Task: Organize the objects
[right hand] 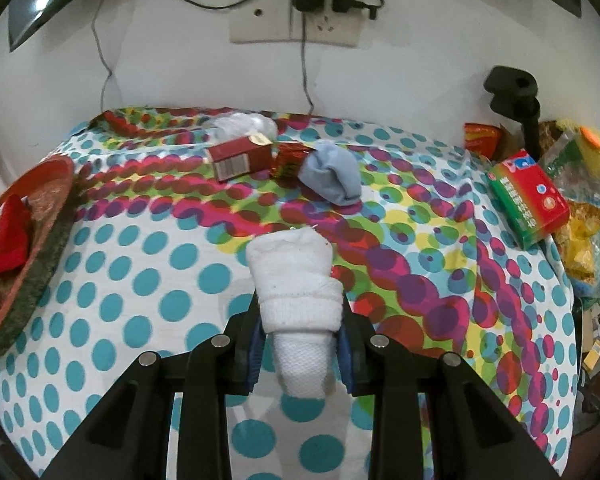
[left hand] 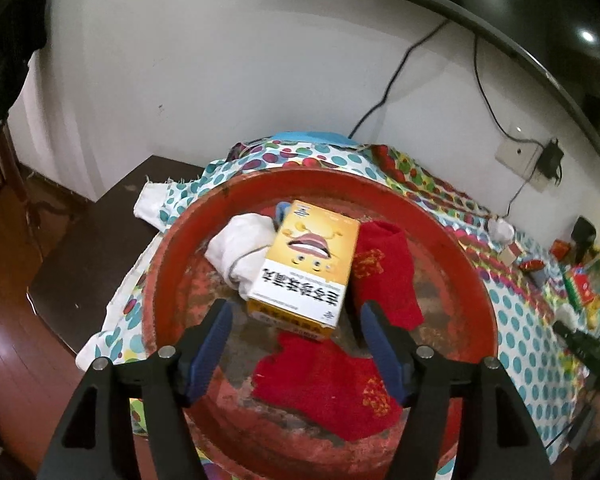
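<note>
Right tongs (right hand: 300, 340) pinching white sock roll (right hand: 296, 292); left tongs (left hand: 296, 320) spread over yellow box (left hand: 307, 264) in red basin (left hand: 475, 280).

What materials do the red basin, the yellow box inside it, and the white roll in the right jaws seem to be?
Red basin: probably plastic, dull, with a scuffed, stained bottom.
Yellow box: printed cardboard, smooth, slightly glossy, with crisp folded edges.
White roll: soft knitted fabric, likely a sock, with ribbed texture and fuzzy matte surface.
</note>
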Available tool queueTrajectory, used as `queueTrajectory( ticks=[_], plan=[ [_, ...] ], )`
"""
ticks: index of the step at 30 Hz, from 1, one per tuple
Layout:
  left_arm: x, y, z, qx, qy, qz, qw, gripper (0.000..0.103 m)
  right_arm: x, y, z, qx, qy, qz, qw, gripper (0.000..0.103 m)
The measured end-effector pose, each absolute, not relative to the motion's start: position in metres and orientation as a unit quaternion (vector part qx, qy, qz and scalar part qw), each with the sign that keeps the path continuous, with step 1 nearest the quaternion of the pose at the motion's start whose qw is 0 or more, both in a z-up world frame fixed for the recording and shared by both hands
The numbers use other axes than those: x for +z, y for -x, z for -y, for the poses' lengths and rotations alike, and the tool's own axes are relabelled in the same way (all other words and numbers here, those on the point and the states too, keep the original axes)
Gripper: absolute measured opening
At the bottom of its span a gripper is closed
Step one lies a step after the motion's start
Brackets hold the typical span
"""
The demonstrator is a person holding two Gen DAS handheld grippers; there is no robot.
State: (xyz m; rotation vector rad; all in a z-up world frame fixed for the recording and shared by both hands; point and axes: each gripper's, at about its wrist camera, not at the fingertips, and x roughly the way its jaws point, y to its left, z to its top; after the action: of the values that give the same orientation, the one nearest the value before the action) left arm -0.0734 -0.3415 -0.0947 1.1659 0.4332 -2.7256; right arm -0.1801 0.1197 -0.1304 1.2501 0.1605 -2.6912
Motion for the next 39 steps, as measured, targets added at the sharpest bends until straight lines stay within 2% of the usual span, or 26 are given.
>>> queueTrajectory(
  ticks=[5,21,31,39],
  plan=[
    [-0.096,0.073,0.346,-0.904,-0.389,-0.16,0.077,0.07,-0.124,0.172,-0.107,-0.904,-0.411,-0.055,0.101,0.029],
    [-0.1,0.078,0.326,-0.905,-0.404,-0.114,0.076,0.07,-0.109,0.146,-0.04,-0.892,-0.404,-0.07,0.19,0.029],
    [-0.101,0.078,0.327,-0.903,-0.406,-0.112,0.081,0.07,-0.093,0.128,0.055,-0.867,-0.393,-0.095,0.292,0.029],
    [-0.103,0.079,0.327,-0.902,-0.409,-0.11,0.082,0.07,-0.104,0.124,0.11,-0.849,-0.41,-0.105,0.315,0.029]
  ],
)
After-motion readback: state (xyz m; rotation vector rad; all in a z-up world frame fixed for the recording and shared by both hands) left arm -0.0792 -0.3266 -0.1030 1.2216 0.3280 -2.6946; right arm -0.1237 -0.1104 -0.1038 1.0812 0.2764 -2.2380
